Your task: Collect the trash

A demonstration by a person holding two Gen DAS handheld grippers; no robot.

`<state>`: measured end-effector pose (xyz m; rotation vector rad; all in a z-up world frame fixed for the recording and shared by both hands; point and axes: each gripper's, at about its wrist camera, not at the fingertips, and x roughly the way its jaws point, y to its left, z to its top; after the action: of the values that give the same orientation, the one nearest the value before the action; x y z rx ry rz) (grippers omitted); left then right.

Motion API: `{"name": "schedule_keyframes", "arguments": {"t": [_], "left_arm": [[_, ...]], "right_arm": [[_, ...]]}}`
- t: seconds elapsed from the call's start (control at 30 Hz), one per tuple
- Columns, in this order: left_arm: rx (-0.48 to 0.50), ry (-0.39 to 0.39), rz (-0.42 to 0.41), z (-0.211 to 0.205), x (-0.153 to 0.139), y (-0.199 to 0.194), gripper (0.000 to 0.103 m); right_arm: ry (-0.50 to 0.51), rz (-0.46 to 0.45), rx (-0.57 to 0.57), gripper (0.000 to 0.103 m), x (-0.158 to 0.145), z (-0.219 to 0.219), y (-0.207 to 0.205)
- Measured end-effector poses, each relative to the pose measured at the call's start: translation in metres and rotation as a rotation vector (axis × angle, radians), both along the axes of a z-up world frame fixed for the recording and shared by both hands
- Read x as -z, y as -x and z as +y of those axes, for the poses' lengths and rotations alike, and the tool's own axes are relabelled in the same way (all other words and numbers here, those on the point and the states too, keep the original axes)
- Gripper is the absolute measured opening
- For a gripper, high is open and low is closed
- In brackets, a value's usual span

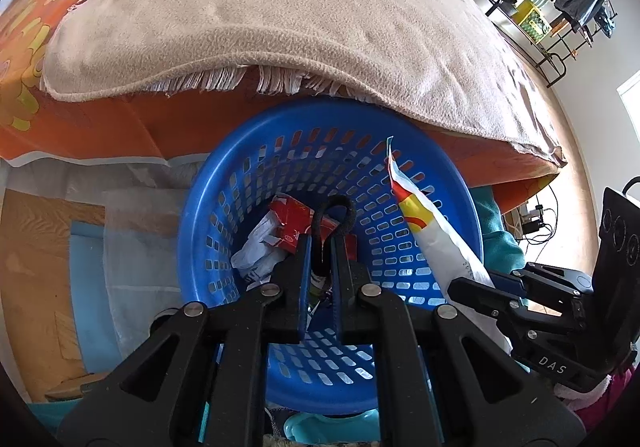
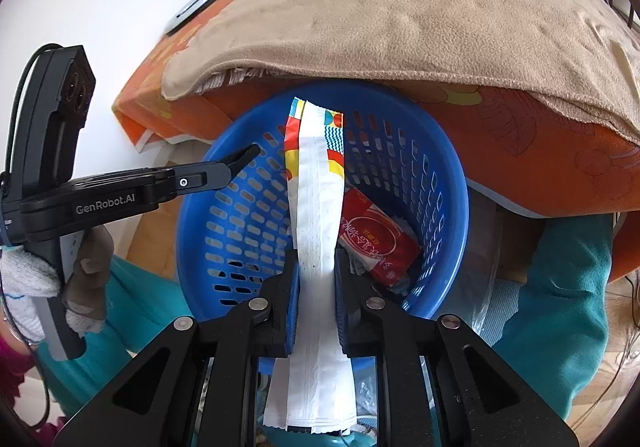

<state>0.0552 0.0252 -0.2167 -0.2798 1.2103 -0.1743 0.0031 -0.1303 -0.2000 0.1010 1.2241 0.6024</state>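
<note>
Two grippers hang over one blue basket (image 1: 224, 207), and we think it stands close against the side of the bed (image 1: 120, 123) so that trash from the bed has only a short way to fall. A beige blanket (image 1: 280, 7) hangs over the edge of the bed and covers the far rim of the basket. Our right gripper (image 2: 317, 271) is closed on a long white wrapper (image 2: 320, 207) with coloured print at its top; it holds the wrapper near the middle, upright, with the top end over the basket opening, probably so it will drop inside when the fingers part. Our left gripper (image 1: 322, 251) has its fingers drawn narrow around a black hair tie (image 1: 340, 213), whose loop stands up between the tips, directly above the basket. At the bottom a red carton (image 2: 376, 243) and some crumpled white paper (image 1: 256, 251) already lie.
</note>
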Motion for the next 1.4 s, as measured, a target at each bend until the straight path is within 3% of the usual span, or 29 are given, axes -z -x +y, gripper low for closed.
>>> {"name": "schedule_keyframes", "arguments": {"t": [0.1, 0.17, 0.23, 0.3, 0.37, 0.77, 1.4], "left_arm": [[-0.003, -0.003, 0.006, 0.001, 0.002, 0.0, 0.012], [-0.01, -0.011, 0.002, 0.001, 0.001, 0.0, 0.031], [-0.02, -0.024, -0.01, 0.002, -0.001, 0.0, 0.041], [-0.035, -0.031, -0.024, 0.005, -0.003, 0.0, 0.052], [-0.055, -0.035, -0.035, 0.008, -0.006, 0.0, 0.065], [-0.073, -0.045, -0.048, 0.01, -0.013, -0.004, 0.066], [-0.08, -0.071, -0.2, 0.002, -0.063, -0.013, 0.066]], "right_arm": [[0.003, 0.0, 0.01, 0.015, 0.001, -0.002, -0.001], [0.007, 0.004, 0.018, 0.018, 0.001, -0.004, -0.003], [0.011, 0.011, 0.028, 0.025, 0.002, -0.004, -0.005], [0.012, 0.011, 0.041, 0.045, 0.003, -0.006, -0.007], [0.012, 0.003, 0.053, 0.054, 0.002, -0.007, -0.007], [0.031, -0.019, 0.101, 0.064, -0.006, -0.013, -0.011], [0.024, -0.128, 0.21, 0.069, -0.046, -0.024, -0.023]]}}
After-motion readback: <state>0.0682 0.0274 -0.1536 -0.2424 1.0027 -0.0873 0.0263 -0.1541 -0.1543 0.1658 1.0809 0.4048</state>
